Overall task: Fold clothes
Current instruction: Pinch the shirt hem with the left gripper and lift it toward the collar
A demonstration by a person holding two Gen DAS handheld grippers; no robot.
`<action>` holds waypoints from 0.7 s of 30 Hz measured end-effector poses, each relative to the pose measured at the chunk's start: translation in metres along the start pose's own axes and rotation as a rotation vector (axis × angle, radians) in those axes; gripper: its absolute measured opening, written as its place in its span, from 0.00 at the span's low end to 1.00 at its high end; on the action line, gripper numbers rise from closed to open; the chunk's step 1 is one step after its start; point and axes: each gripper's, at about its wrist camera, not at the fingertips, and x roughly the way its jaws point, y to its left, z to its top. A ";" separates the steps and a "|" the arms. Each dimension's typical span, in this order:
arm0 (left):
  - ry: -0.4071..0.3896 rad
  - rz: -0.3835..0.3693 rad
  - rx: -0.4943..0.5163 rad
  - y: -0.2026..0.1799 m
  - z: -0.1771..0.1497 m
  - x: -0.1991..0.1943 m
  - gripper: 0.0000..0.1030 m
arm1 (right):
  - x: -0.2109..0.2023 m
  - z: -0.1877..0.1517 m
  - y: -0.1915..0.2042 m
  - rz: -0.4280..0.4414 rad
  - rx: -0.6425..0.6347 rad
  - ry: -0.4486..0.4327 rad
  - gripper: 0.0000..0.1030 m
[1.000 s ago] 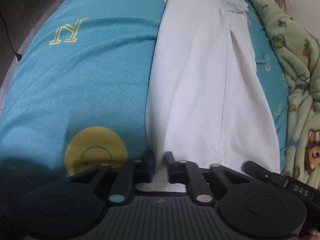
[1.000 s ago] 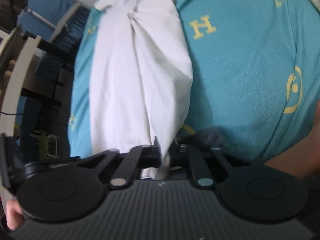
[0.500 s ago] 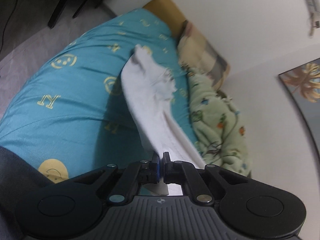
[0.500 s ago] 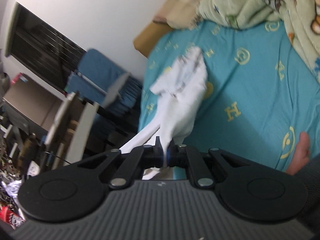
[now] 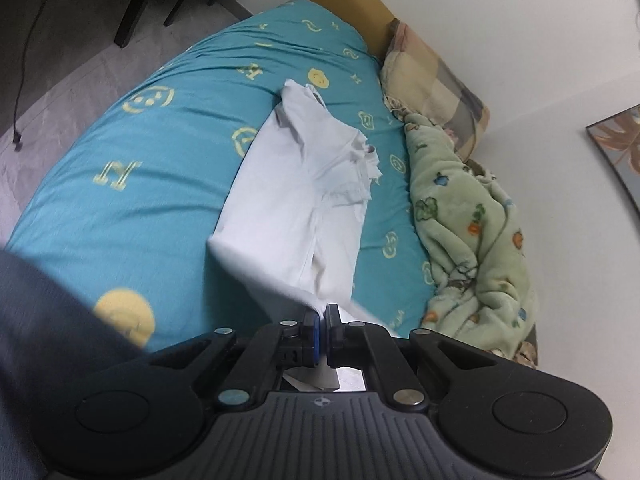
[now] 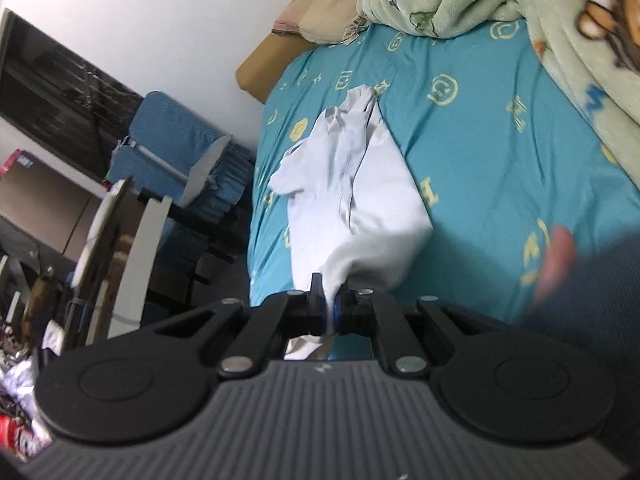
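A white garment point(image 5: 304, 184) lies lengthwise on a teal bed sheet point(image 5: 160, 168) printed with yellow letters and smiley faces. Its near hem is lifted off the bed. My left gripper point(image 5: 322, 312) is shut on one corner of that hem, and cloth pokes out behind the jaws. In the right wrist view the same white garment point(image 6: 352, 184) rises from the sheet point(image 6: 480, 152) to my right gripper point(image 6: 329, 300), which is shut on the other hem corner. The far end with the collar and sleeves still rests bunched on the bed.
A green cartoon-print blanket point(image 5: 472, 232) and a checked pillow point(image 5: 432, 80) lie along the wall side of the bed. Blue folding chairs point(image 6: 180, 160) and a cluttered shelf point(image 6: 48, 264) stand past the bed's other edge. A dark sleeve point(image 5: 44, 344) is at lower left.
Both grippers have risen from the sheet and tipped upward, pulling the garment's near hem up with them. The views went from close on the cloth to the whole bed.
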 end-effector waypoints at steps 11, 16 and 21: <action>-0.206 0.069 0.252 -0.034 0.103 0.124 0.03 | 0.148 0.103 0.013 -0.032 -0.128 -0.077 0.07; -0.333 0.096 0.417 -0.033 0.110 0.172 0.03 | 0.205 0.115 0.001 -0.066 -0.249 -0.148 0.07; -0.318 0.145 0.433 -0.016 0.132 0.232 0.03 | 0.262 0.117 -0.004 -0.142 -0.381 -0.134 0.08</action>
